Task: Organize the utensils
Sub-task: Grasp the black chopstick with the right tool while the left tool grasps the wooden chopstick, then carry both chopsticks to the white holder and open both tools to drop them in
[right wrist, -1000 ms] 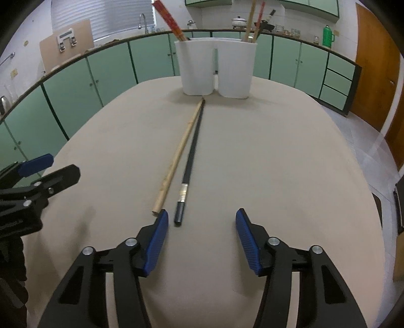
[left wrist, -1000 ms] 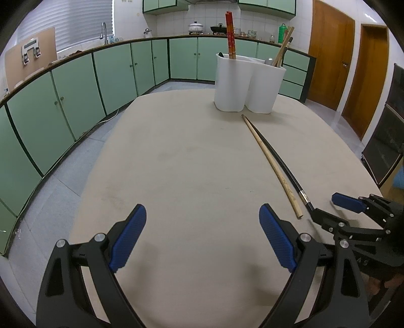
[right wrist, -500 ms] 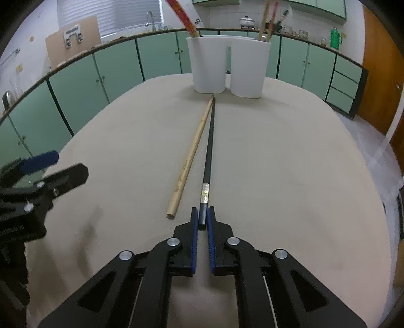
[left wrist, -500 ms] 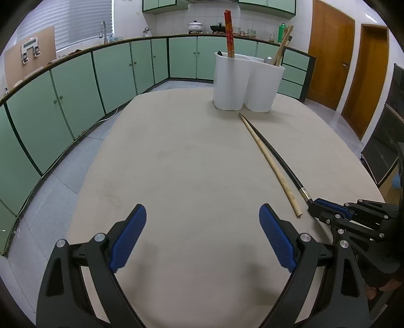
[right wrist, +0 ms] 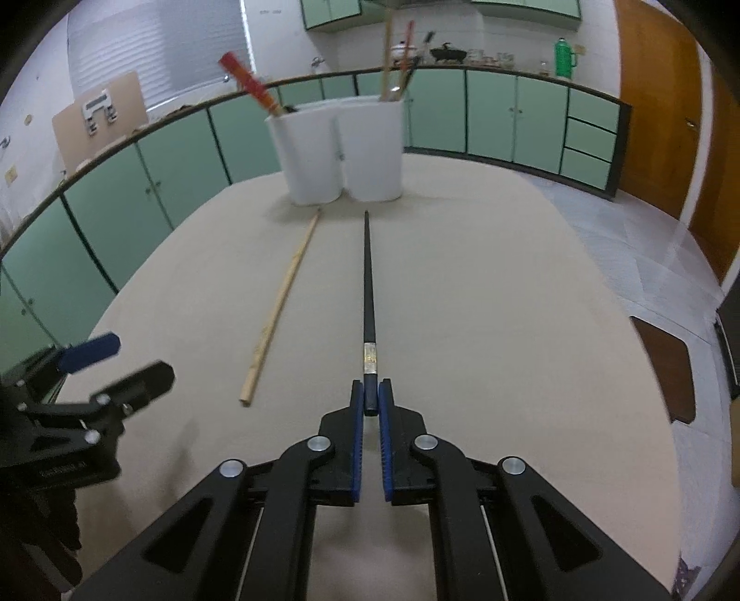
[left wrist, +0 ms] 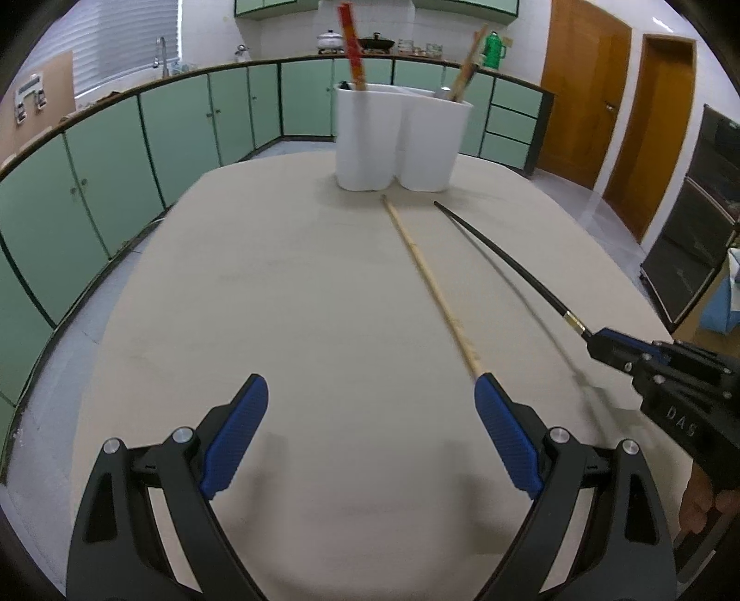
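Between the right gripper's [right wrist: 371, 403] pinching pads, black chopstick's [right wrist: 368, 286] butt hidden; left gripper [left wrist: 370, 430] spread.

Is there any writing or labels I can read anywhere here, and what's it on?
"DAS": white letters on the black body of the right tongs, as seen from the left camera.
Pale lettering on the left tongs body, from the right camera: too blurred to read.
Nothing else legible.

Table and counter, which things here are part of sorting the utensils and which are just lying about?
Job: black chopstick in the right gripper; wooden chopstick; white holder; left gripper, open.
Lying about: green flask; pots on the counter.
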A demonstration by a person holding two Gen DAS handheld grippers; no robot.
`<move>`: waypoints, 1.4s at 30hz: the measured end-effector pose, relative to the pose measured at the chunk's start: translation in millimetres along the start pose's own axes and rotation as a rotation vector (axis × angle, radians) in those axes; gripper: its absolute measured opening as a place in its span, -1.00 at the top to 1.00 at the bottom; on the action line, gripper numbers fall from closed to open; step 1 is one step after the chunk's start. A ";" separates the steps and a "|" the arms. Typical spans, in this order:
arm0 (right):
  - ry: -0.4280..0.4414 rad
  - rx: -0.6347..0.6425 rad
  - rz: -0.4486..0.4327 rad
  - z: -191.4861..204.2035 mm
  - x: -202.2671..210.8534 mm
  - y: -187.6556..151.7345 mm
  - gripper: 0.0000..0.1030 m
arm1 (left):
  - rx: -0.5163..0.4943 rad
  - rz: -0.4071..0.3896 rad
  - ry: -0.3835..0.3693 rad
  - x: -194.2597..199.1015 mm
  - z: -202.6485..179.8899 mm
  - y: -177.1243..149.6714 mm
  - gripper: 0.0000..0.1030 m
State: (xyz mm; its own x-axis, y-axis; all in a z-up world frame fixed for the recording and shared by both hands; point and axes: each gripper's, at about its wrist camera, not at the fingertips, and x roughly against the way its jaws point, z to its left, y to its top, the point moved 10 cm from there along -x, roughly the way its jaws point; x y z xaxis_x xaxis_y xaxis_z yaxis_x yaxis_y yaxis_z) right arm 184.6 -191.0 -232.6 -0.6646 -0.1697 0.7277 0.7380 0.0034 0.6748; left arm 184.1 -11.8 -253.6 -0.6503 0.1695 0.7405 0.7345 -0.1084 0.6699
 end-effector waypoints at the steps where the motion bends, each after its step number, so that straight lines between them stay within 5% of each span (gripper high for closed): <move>1: -0.002 -0.008 -0.004 -4.1 2.4 0.4 0.88 | -0.002 0.003 -0.005 -1.3 -4.2 -0.5 -0.71; 17: -0.005 -0.060 -0.028 -35.0 14.5 2.7 0.88 | -0.018 0.080 0.018 -39.3 -48.8 -11.0 -0.03; 25: 0.002 -0.076 -0.033 -38.7 17.1 0.0 0.88 | -0.004 0.066 0.030 -36.9 -54.7 -8.1 0.84; 42: -0.002 -0.057 -0.096 -38.9 37.9 18.6 0.88 | 0.016 -0.038 0.057 -1.3 -44.6 13.1 0.89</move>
State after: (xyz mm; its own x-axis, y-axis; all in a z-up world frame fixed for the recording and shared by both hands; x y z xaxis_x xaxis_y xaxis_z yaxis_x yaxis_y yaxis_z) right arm 177.7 -235.7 -197.2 -0.7327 -0.1649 0.6603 0.6764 -0.0688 0.7333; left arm 185.9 -57.2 -243.4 -0.6875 0.1168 0.7167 0.7118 -0.0869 0.6970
